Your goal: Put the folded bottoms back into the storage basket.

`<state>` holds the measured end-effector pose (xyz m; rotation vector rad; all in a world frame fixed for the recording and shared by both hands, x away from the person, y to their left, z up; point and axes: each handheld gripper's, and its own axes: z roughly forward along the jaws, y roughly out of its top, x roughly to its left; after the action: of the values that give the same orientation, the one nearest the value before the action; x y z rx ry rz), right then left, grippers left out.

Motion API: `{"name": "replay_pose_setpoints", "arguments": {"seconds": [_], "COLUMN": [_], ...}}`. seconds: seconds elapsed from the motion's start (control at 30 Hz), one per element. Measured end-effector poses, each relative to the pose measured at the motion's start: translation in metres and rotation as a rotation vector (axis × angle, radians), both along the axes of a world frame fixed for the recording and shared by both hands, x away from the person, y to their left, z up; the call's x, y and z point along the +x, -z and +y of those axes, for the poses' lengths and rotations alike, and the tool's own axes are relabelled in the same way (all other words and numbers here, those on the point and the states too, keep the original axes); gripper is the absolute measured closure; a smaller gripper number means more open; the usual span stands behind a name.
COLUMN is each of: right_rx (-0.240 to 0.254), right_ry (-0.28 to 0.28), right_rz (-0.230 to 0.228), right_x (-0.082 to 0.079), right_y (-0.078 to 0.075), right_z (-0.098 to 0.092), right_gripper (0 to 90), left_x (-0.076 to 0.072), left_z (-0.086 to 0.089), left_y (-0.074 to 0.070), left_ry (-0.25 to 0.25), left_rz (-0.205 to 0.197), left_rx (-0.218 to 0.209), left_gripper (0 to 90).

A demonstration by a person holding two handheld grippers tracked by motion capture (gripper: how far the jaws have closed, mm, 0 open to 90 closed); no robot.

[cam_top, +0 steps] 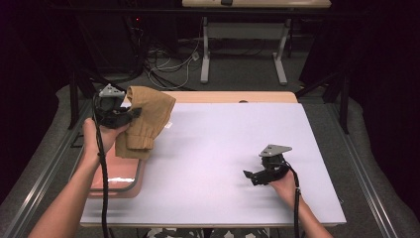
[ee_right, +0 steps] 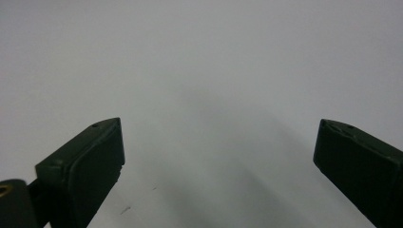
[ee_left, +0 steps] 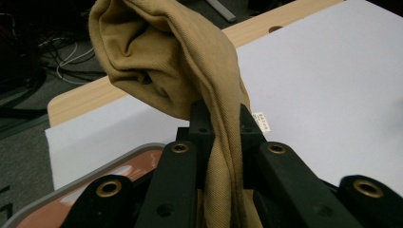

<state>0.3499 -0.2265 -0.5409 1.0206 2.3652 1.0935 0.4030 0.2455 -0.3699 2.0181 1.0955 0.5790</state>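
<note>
A: Tan cloth (ee_left: 166,57), soft twill weave, matt. Matt black plastic on left tool (ee_left: 222,124), brass-looking rivets.
B: Smooth matt white bench (cam_top: 228,148), pale wood edge. Glossy reddish tray (cam_top: 121,186), perhaps plastic.

A counter (cam_top: 213,148) fills the middle of the high view. At its near left corner a tray (cam_top: 119,181) juts over the edge. Above the tray's far end, at the counter's left side, a cloth (cam_top: 146,116) hangs from the left tool (cam_top: 130,115), clear of the counter. The right tool (cam_top: 253,176) sits low over the near right part, well apart from the cloth. Behind the counter, cables (cam_top: 168,67) lie on the floor beside a second table (cam_top: 242,29).
</note>
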Motion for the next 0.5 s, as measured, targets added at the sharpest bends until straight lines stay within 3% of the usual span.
{"name": "replay_pose_setpoints", "arguments": {"seconds": [0.5], "right_rx": [-0.002], "right_ry": [0.004], "right_rz": [0.003], "right_x": [0.0], "right_y": [0.0], "right_z": [0.001], "right_gripper": [2.6], "left_x": [-0.007], "left_z": [0.028], "left_y": [-0.004], "left_ry": [-0.062], "left_rz": [-0.013], "left_rx": [0.031], "left_gripper": [82.5]}}
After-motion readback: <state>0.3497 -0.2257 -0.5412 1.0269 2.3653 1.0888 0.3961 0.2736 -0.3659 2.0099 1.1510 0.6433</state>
